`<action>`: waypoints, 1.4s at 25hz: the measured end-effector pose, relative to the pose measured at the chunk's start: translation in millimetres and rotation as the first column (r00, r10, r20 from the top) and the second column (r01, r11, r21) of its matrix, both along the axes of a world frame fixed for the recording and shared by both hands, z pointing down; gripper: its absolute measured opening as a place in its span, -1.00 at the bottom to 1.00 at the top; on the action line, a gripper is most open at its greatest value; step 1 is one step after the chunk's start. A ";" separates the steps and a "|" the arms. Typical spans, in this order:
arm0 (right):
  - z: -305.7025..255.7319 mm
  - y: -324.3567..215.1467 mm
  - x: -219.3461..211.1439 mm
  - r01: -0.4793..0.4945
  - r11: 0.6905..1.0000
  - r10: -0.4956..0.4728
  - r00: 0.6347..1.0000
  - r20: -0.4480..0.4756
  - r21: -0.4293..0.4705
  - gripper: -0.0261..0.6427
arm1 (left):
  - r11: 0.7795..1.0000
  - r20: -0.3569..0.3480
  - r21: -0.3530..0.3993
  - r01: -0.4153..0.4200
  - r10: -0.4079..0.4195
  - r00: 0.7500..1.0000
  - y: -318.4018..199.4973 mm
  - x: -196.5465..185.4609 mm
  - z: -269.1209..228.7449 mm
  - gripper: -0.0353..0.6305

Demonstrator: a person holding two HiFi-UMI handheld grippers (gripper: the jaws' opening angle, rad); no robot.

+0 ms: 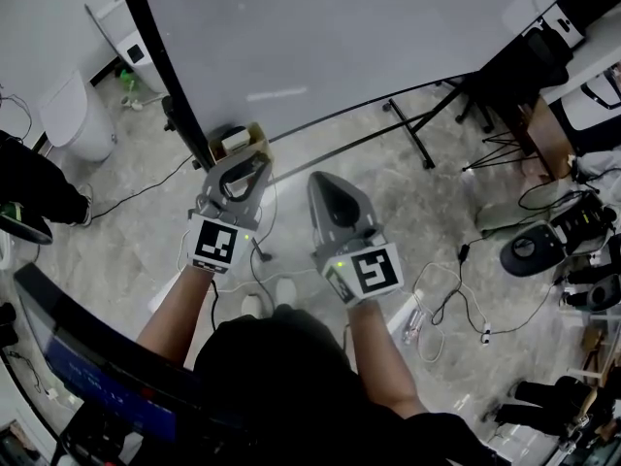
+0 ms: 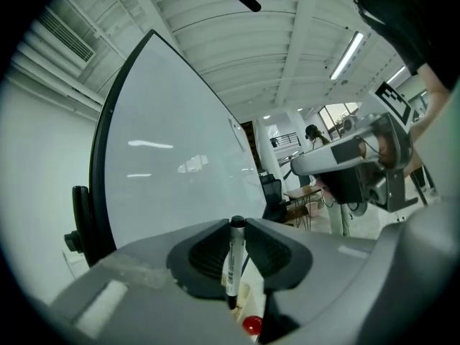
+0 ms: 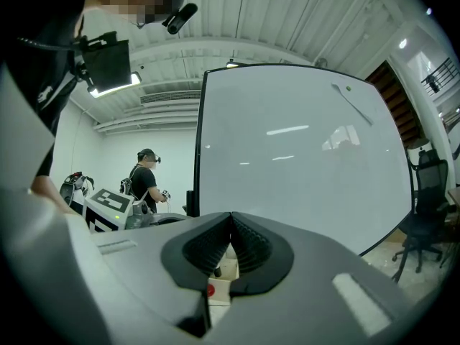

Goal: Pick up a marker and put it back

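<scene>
Forearms: the person's two forearms reach forward over the floor, one claw in each hand, side by side and apart.
Left claw: the left claw pinches a marker; its dark ribbed pads press on the barrel from both sides.
Marker: the marker stands upright in the left gripper view. It has a white barrel with dark print. Its black end sits level with the jaw tips, and the rest hangs below the pads.
Right claw: the right claw holds nothing; its pads are pressed together at the tips.
Head view: the left claw points at the foot of the whiteboard, with the right claw just to its right.
Box: an open cardboard box sits on the floor just beyond the left claw's tips, against the board's stand. A small red round thing shows below the jaws; what it is I cannot tell.
Cables: loose cables lie on the floor to the right.
Whiteboard: a large blank whiteboard with a black frame fills the far side.
Far: a second person stands at far left, and an office chair at far right.
</scene>
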State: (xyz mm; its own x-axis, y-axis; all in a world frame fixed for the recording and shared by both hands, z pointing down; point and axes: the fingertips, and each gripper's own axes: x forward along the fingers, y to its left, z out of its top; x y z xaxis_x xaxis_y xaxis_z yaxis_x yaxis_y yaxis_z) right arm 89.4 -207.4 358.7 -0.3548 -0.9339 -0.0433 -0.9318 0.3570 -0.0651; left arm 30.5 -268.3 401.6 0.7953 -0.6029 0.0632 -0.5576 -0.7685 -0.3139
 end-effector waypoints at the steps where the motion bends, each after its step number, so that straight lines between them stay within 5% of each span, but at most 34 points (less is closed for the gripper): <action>1: 1.6 -0.6 1.7 -0.001 1.000 0.001 1.000 0.001 -0.004 -0.89 | 1.000 0.004 -0.003 -0.002 0.002 1.000 -1.1 1.9 2.3 -0.66; 35: 29.0 -26.5 30.0 0.008 0.999 -0.006 0.999 0.035 -0.046 -0.89 | 0.995 0.141 -0.099 0.023 -0.009 0.990 -26.2 22.4 65.7 -0.66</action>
State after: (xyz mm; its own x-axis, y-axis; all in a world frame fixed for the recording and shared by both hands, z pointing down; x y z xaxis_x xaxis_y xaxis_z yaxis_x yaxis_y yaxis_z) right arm 119.4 -233.8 387.7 -0.3606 -0.9326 -0.0129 -0.9261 0.3597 -0.1137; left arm 52.9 -294.5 467.3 0.7645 -0.6004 0.2346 -0.5259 -0.7914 -0.3117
